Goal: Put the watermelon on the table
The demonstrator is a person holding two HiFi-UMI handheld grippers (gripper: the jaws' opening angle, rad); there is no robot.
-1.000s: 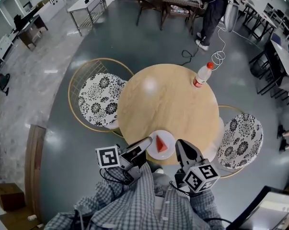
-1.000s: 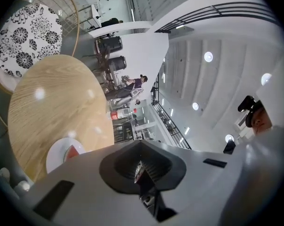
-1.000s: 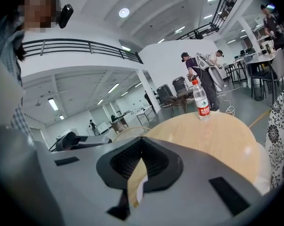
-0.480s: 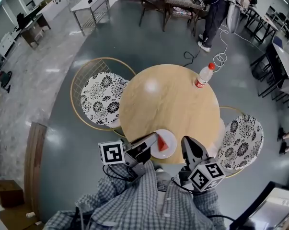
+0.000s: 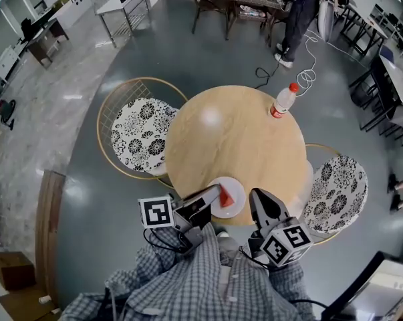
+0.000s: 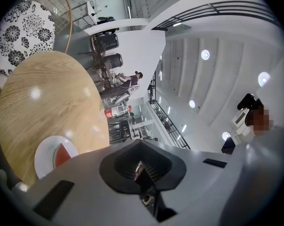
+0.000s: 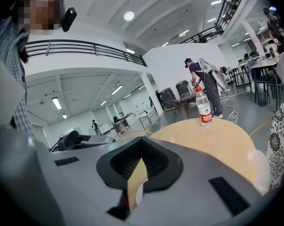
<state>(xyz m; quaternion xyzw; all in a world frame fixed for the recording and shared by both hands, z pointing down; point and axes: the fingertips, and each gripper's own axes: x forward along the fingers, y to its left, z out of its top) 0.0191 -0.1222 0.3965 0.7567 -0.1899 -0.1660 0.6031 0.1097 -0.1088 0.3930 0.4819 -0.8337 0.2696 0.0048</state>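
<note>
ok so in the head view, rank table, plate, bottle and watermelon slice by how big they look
1. table
2. plate
3. bottle, longer but thin
4. watermelon slice, close to the bottle in area, so that pair is unsure

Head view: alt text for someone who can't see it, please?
A watermelon slice lies on a white plate at the near edge of a round wooden table, with the left gripper and right gripper shut beside it. A bottle stands at the far edge.
</note>
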